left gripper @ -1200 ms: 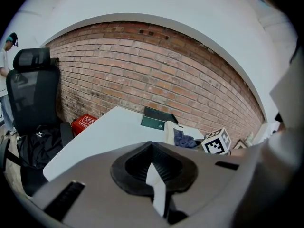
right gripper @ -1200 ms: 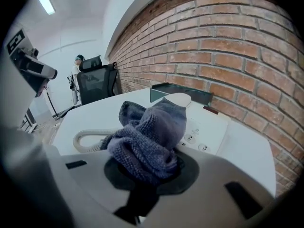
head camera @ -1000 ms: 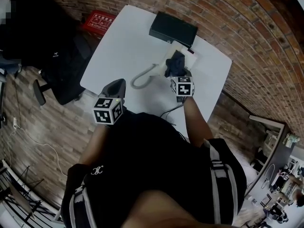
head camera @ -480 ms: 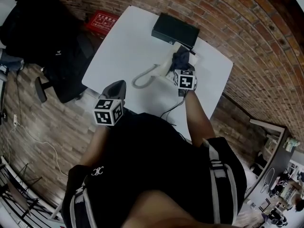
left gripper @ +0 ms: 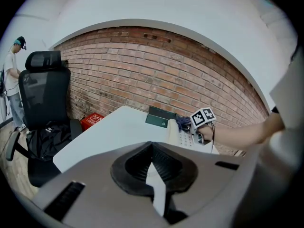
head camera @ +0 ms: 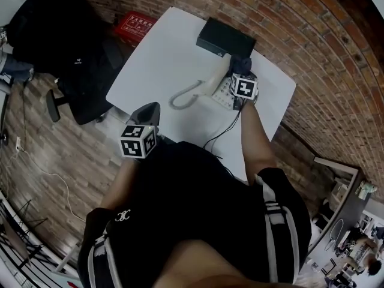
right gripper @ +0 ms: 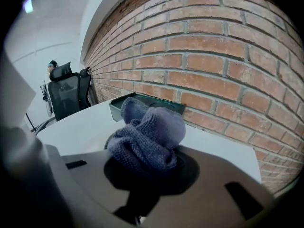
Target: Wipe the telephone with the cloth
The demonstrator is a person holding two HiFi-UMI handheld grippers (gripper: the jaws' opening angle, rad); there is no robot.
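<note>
Cloth (right gripper: 147, 139) is pinched in your right hand-held gripper (head camera: 242, 66) at the far end of the telephone (head camera: 211, 87), which stretches toward your closed left hand-held gripper (left gripper: 152, 147).

The bunched cloth (right gripper: 147, 137) hides the right hand-held gripper's (right gripper: 145, 164) jaw tips; the red box's (head camera: 135, 24) lettering, upper left in the head view, is illegible.

The telephone (head camera: 221, 90) sits on the table (head camera: 157, 56), near its far right corner. A box (head camera: 225, 38) lies behind it, by the brick wall (head camera: 312, 47). The right gripper (head camera: 242, 68) is over the back of the telephone, with the cloth (right gripper: 148, 136) between its jaws. The left gripper (head camera: 147, 109) is at the table's near edge. A chair (head camera: 78, 83) stands left of the table.
</note>
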